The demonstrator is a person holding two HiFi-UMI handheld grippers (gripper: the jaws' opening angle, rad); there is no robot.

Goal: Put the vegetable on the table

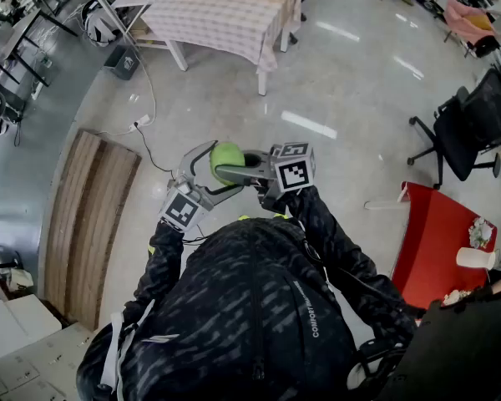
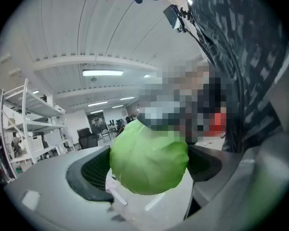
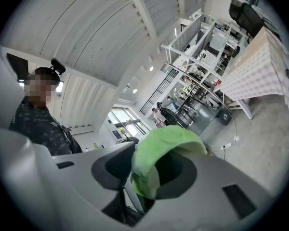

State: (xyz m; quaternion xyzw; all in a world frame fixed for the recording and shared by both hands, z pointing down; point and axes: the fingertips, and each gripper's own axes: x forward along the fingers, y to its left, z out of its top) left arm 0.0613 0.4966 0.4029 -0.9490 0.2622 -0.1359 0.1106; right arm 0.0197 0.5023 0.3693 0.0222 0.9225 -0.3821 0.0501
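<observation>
1. The left gripper (image 2: pixel 149 153) is held out in front of the person's chest. Its jaws are spread wide to either side of the cabbage (image 1: pixel 225 159), and the pads lie close along its flanks with no clear squeeze on it.
2. The cabbage hangs in the air above the floor, between the two grippers and well apart from the table (image 1: pixel 225 19). It is nearly round, with no marked long axis. In the left gripper view its slightly peaked side points up, and in the right gripper view a curled outer leaf turns its hollow toward the camera.
3. The right gripper (image 3: pixel 151 170) reaches in from the right, and its jaws are closed on that curled leaf.
4. The table, under a checked cloth, stands at the far side of the floor.
</observation>
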